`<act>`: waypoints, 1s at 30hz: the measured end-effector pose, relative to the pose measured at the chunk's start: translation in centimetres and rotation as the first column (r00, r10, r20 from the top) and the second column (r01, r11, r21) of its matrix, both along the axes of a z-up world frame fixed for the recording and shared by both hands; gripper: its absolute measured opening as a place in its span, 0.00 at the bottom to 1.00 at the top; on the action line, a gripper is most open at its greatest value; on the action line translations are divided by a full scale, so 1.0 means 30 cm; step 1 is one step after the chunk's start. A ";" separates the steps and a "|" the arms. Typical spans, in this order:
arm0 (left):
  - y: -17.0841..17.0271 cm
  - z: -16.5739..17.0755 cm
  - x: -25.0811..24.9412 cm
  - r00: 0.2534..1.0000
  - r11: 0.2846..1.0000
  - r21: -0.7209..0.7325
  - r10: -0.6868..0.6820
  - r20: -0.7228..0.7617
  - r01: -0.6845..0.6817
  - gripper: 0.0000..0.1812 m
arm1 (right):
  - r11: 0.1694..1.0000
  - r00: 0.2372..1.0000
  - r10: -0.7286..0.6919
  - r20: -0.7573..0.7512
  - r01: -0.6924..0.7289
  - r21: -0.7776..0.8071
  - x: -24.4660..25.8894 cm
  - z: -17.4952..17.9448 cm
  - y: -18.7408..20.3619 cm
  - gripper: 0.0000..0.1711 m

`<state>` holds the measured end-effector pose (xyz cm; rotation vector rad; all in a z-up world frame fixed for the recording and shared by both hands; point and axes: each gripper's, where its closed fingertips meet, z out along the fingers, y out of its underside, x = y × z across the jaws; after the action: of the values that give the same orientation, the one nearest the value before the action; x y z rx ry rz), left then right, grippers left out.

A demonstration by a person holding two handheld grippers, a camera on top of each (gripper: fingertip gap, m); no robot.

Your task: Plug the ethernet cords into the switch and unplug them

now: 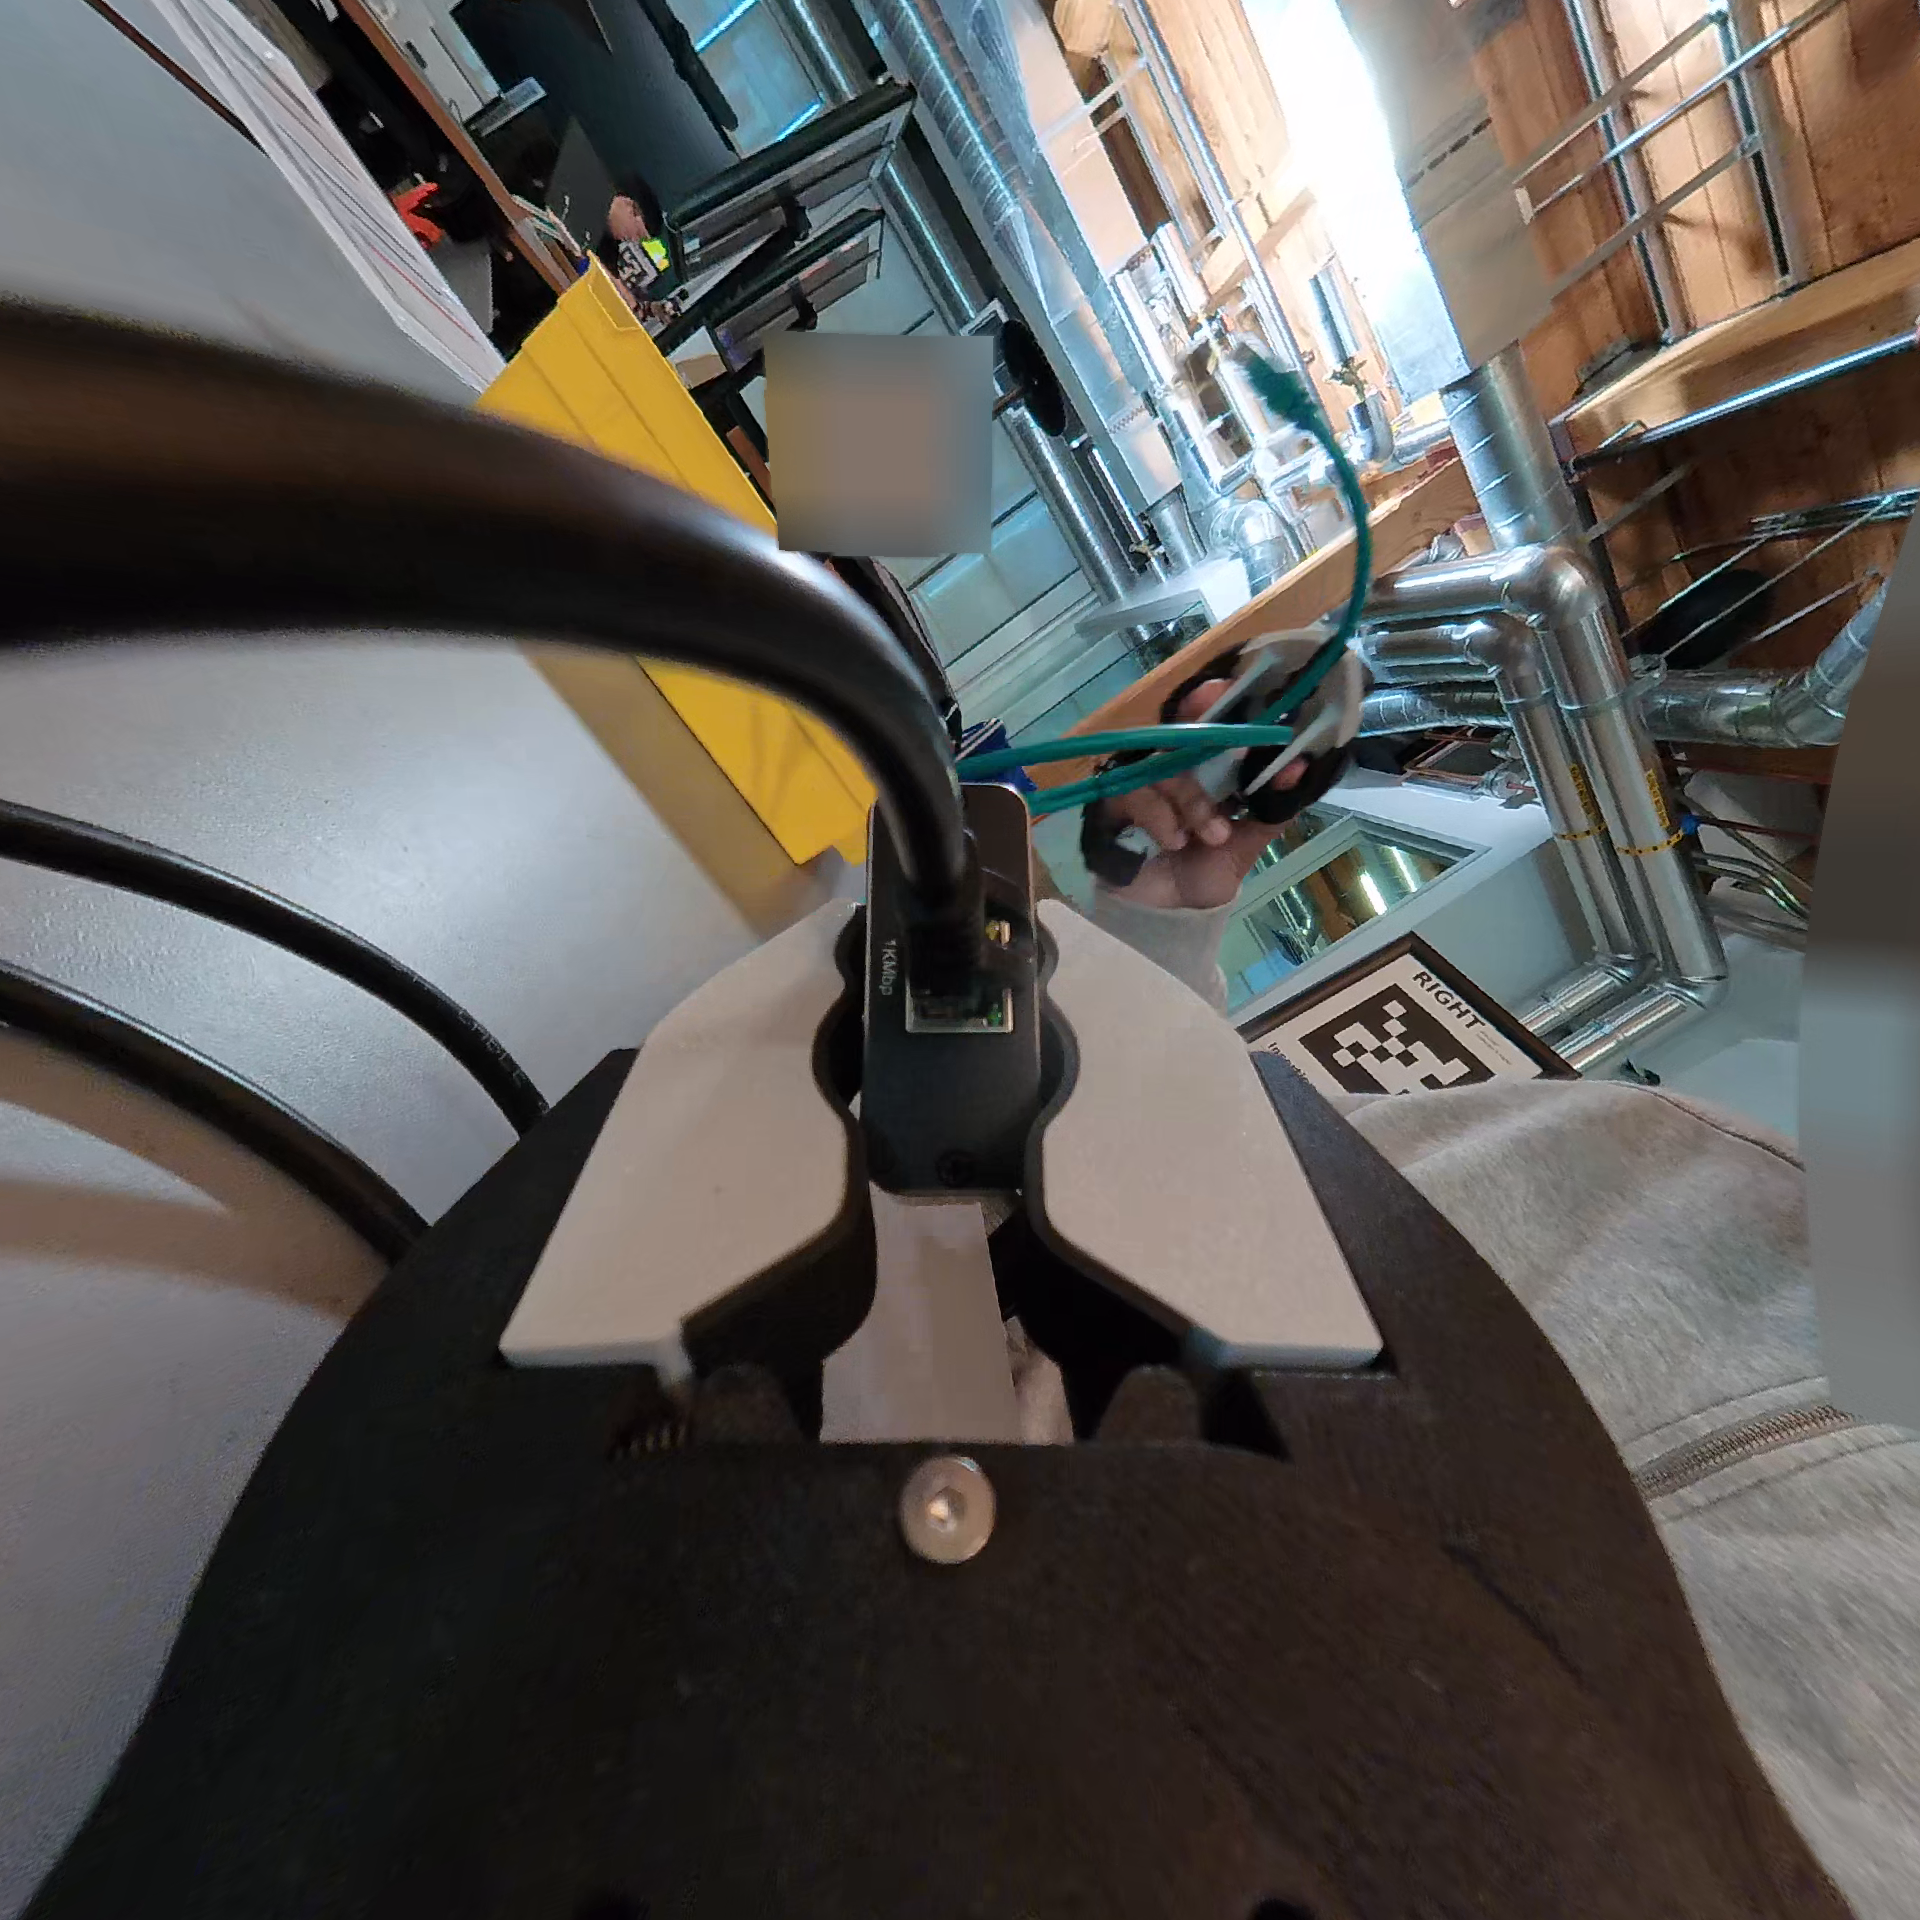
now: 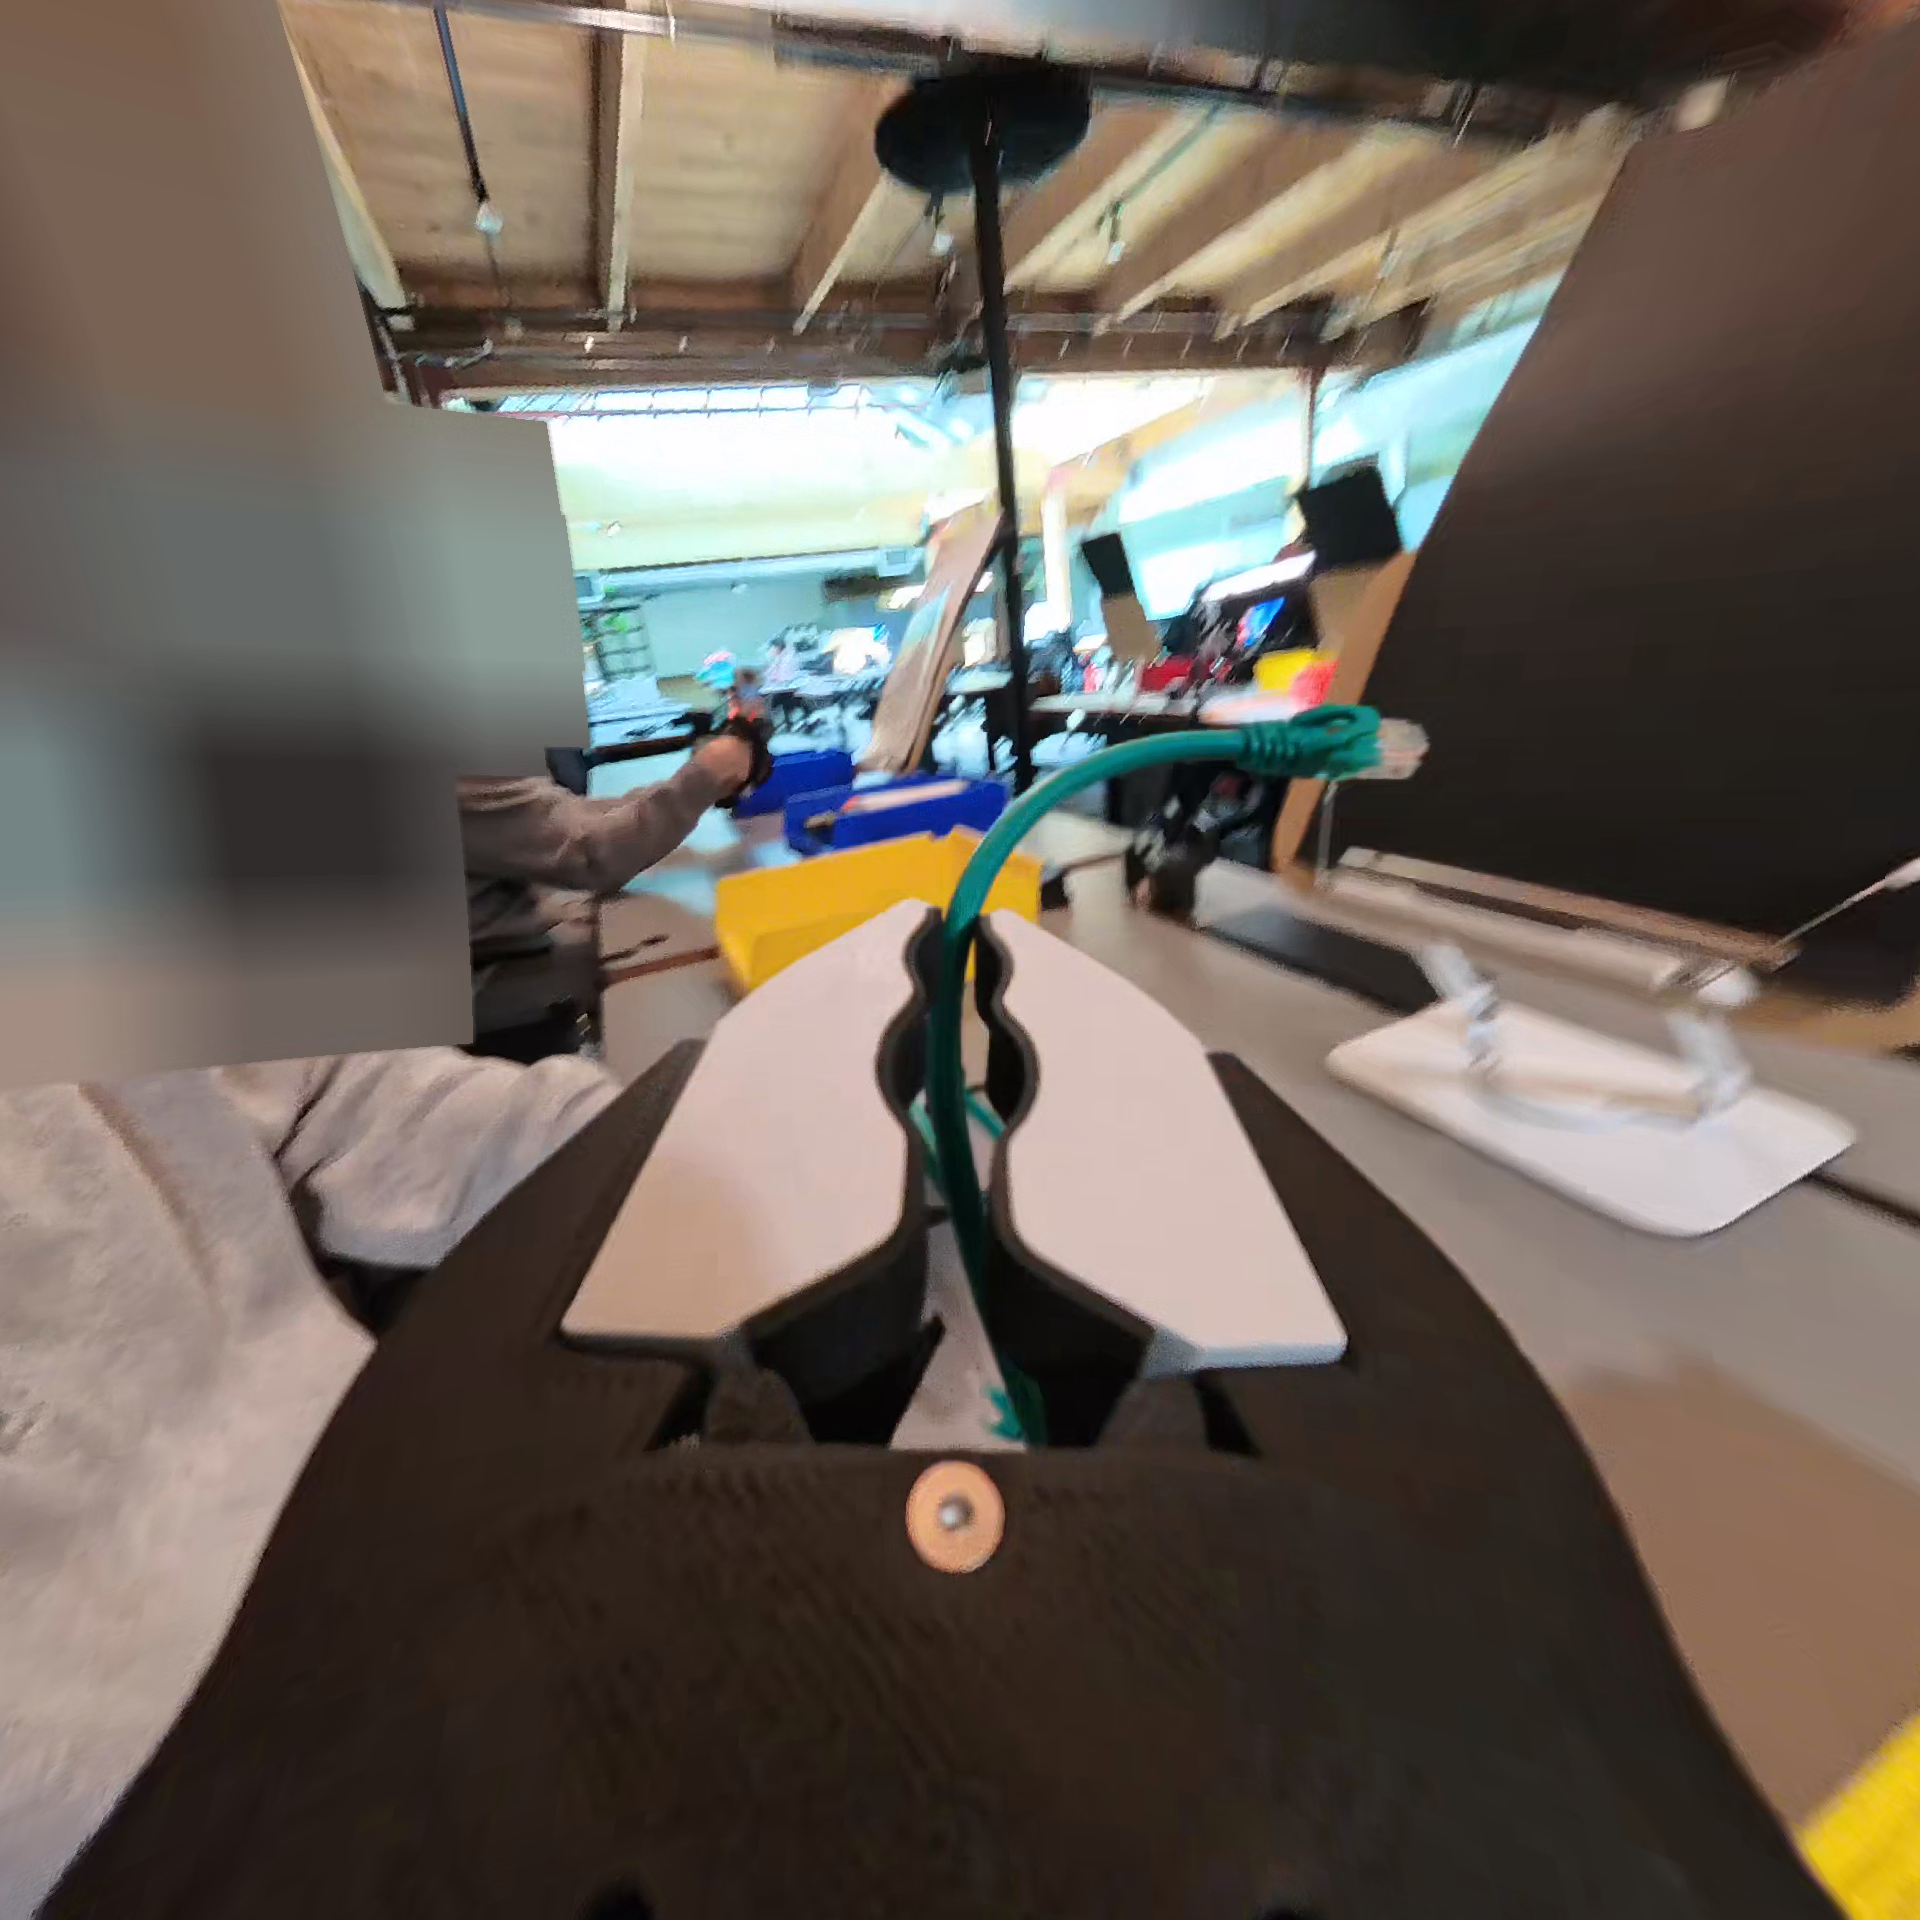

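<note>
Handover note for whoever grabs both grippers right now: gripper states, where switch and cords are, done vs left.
Left gripper: shut on the switch, held off the table.
Black cord: plugged into the switch; the port below it is free.
Right gripper: shut on the green cord at mid-length, its plug loose in the air, well away from the switch.
Done: black cord in.
Left: seat the green plug in the free port, then unplug both.
</note>
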<state>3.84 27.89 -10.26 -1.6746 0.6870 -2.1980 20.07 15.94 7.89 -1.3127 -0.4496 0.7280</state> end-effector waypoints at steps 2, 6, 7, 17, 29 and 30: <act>0.001 0.000 0.000 1.000 1.000 -0.002 0.001 -0.001 -0.001 0.14 | 0.991 0.995 -0.096 -0.005 0.096 0.089 0.054 0.084 -0.053 0.03; 0.004 -0.001 -0.001 1.000 1.000 -0.004 0.007 -0.001 -0.007 0.13 | 0.896 0.927 -0.374 -0.002 0.362 0.259 0.209 0.222 -0.155 0.03; 0.005 -0.001 -0.001 1.000 1.000 -0.005 0.009 -0.001 -0.009 0.13 | 0.848 0.889 -0.458 0.016 0.431 0.309 0.251 0.240 -0.177 0.03; 0.006 -0.007 0.002 1.000 1.000 0.011 0.019 -0.017 -0.019 0.14 | 0.792 0.789 -0.570 0.229 0.602 -0.101 0.557 -0.307 0.064 0.04; 0.004 -0.007 -0.005 1.000 1.000 0.010 0.019 -0.015 -0.019 0.14 | 0.677 0.795 -0.538 0.281 0.606 -0.419 0.582 -0.459 0.105 0.21; 0.004 -0.007 -0.006 1.000 1.000 0.008 0.020 -0.013 -0.019 0.14 | 0.672 0.777 -0.556 0.295 0.629 -0.391 0.591 -0.431 0.089 0.21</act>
<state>3.65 28.01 -10.46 -1.6864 0.6793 -2.1698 37.78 18.61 -5.04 -1.8602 0.0776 0.1683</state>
